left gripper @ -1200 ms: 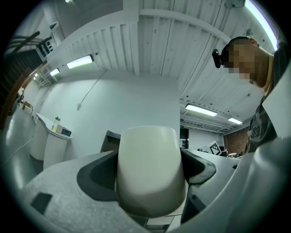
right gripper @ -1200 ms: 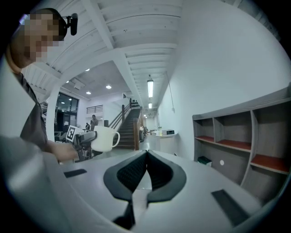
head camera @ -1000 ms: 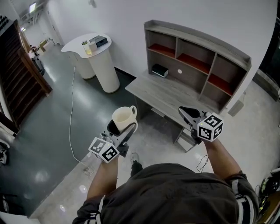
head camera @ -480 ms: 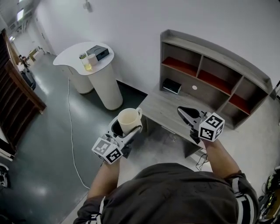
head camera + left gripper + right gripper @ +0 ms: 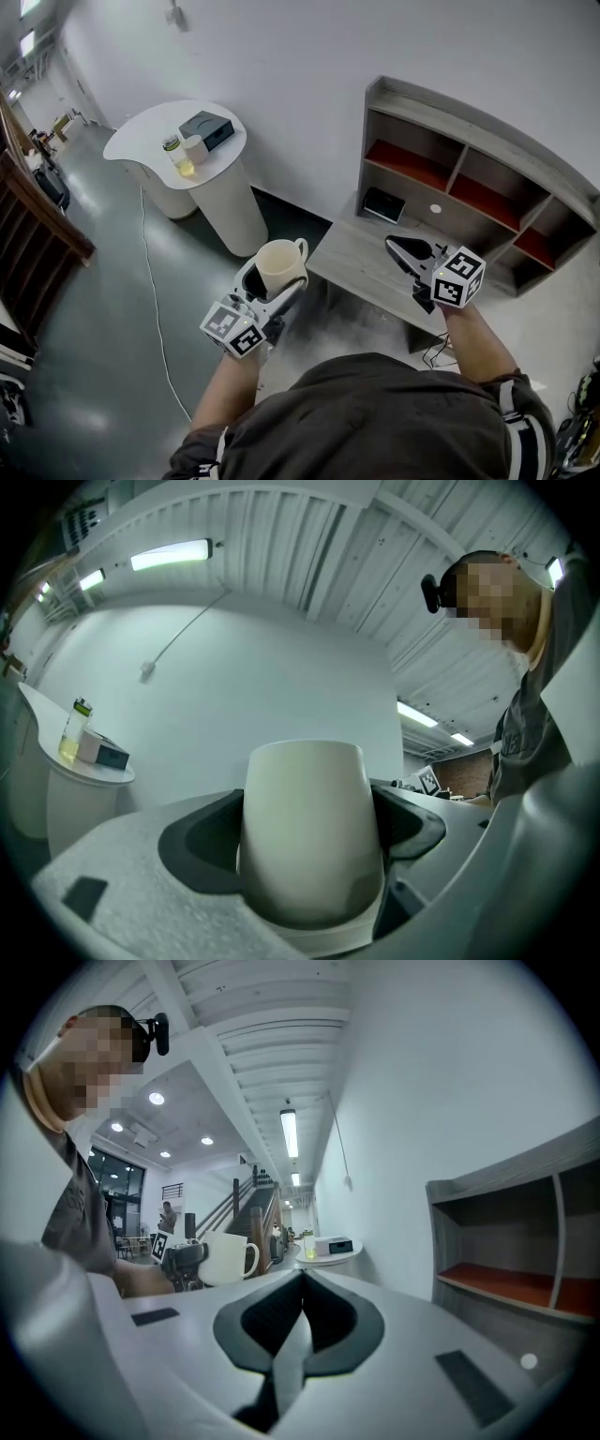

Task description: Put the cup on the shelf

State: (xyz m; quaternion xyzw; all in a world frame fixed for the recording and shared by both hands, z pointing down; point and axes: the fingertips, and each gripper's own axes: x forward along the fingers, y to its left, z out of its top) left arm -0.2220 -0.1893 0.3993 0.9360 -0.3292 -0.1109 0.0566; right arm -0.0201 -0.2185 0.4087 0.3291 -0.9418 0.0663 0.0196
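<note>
The cup [image 5: 278, 267] is held upright in mid-air, clamped by the left gripper [image 5: 272, 279], just left of the desk [image 5: 361, 267]. The right gripper [image 5: 394, 246] is closed and empty. Carrying is judged the step in hand. Next the cup must be brought far and right to the shelf [image 5: 469, 141], whose compartments seem mostly free.
</note>
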